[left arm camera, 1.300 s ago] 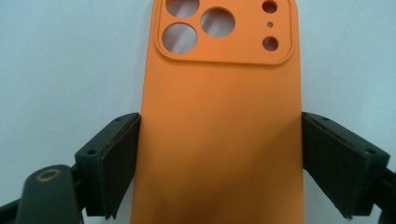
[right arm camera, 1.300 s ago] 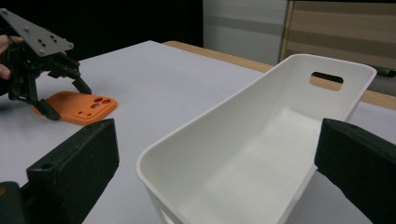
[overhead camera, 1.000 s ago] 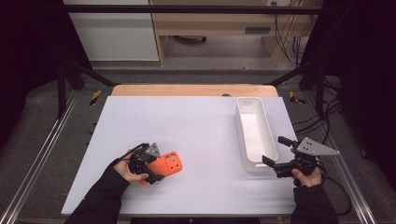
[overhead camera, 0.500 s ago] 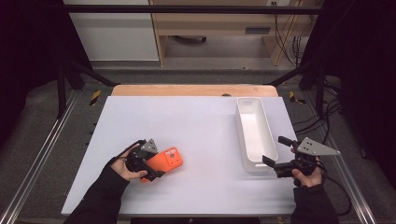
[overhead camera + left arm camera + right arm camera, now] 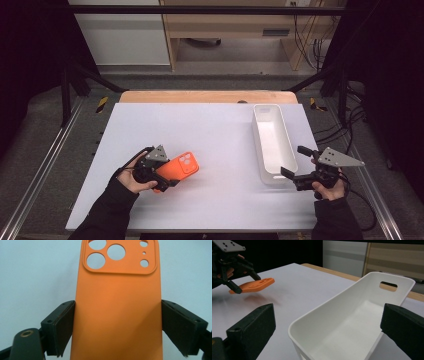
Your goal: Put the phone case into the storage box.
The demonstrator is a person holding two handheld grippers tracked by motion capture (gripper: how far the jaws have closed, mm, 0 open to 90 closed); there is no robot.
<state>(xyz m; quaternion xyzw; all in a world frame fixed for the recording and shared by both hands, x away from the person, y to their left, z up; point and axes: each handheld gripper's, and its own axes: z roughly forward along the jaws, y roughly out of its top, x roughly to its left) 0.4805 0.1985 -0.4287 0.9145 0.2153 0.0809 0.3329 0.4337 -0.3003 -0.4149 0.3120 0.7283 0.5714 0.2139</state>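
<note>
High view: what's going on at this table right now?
A person works with a hand-held gripper in each hand. The left hand-held gripper is shut on an orange phone case by its long edges, and the right gripper view shows the case lifted off the white table. The right hand-held gripper hangs open at the near end of an empty white bin.

high view looks forward and down over the whole white worktop point(image 5: 210, 130). left gripper view sits very close above an orange phone case point(image 5: 117, 307). right gripper view looks low across the worktop, sharing that case at upper left.
</note>
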